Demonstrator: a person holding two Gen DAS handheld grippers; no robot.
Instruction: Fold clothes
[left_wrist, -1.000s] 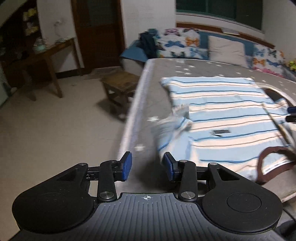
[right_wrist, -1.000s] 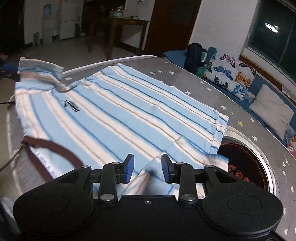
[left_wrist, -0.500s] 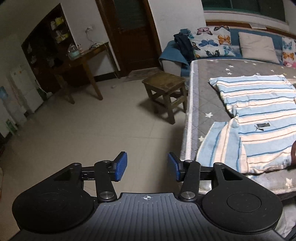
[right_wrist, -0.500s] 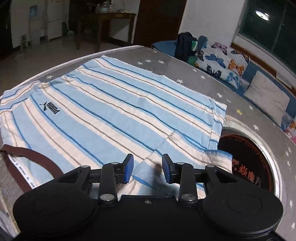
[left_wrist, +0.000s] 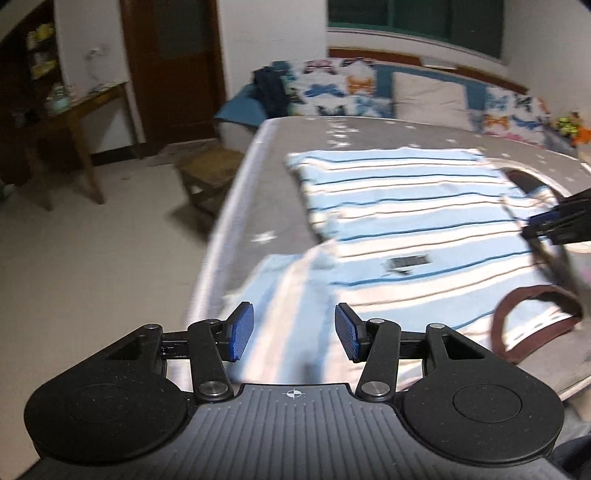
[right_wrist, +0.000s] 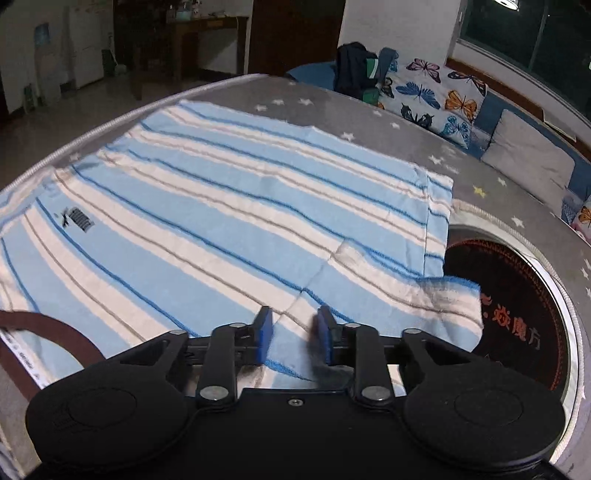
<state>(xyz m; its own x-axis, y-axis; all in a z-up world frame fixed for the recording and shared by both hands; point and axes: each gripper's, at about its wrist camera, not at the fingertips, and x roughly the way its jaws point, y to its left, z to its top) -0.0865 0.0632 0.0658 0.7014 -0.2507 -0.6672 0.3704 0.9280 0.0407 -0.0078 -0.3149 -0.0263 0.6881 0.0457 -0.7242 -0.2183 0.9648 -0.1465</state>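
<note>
The right claw (right_wrist: 291, 334) had just been narrowing over the shirt's (right_wrist: 229, 221) sleeve (right_wrist: 399, 295); the left claw (left_wrist: 294, 336) hung half-open above the other sleeve (left_wrist: 280, 295). Next, probably, pinch and fold inward.

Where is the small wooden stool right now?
In the left wrist view, the small wooden stool stands on the tiled floor just left of the grey star-print mattress, between it and the wooden side table.

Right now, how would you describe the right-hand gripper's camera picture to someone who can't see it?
A blue-and-white striped T-shirt lies spread flat on a grey, star-patterned mattress. At the bottom, the right gripper, its jaws just closing, hovers with its blue pads either side of the near sleeve. Butterfly-print pillows sit beyond.
</note>
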